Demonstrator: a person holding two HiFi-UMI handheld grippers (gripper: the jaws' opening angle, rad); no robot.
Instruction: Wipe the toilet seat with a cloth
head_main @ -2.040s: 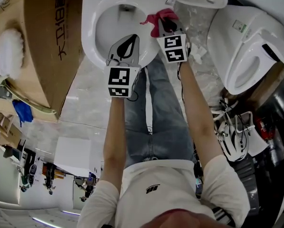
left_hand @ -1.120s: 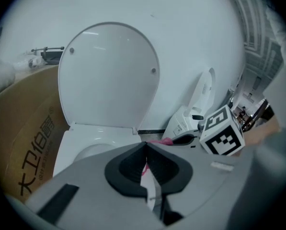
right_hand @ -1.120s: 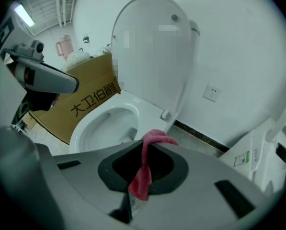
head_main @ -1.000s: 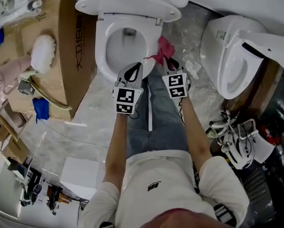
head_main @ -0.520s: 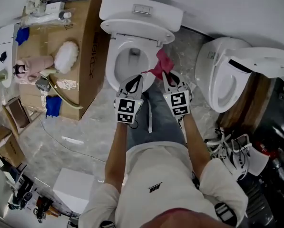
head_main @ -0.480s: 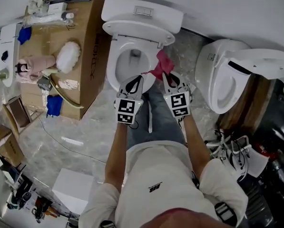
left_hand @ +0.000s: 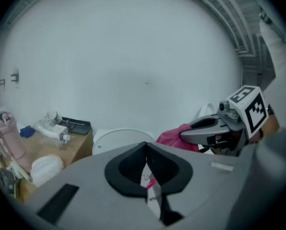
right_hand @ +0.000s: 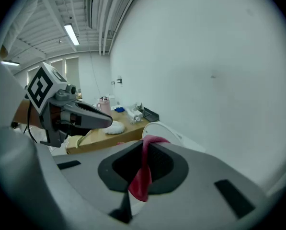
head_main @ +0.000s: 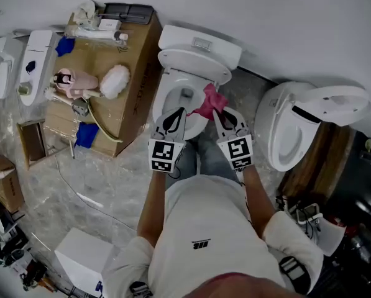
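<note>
The white toilet (head_main: 163,98) stands open below me, its lid (head_main: 197,64) up against the tank. My right gripper (head_main: 215,112) hovers over the seat's front right, shut on a pink cloth (head_main: 210,102) that hangs from its tips. In the right gripper view the cloth (right_hand: 143,174) droops between the closed jaws. My left gripper (head_main: 179,111) hangs over the seat's front, jaws shut with nothing in them (left_hand: 146,146). In the left gripper view the right gripper (left_hand: 183,135) and its cloth (left_hand: 174,137) show to the right.
A cardboard box (head_main: 114,113) stands left of the toilet with a white fluffy brush (head_main: 115,81), a pink bottle (head_main: 73,83) and small items on top. A second toilet (head_main: 288,132) sits to the right. The person's legs lie just in front of the bowl.
The view has risen and pulled back from the toilet. Both grippers have come up off the seat rim, the right one still carrying the pink cloth.
</note>
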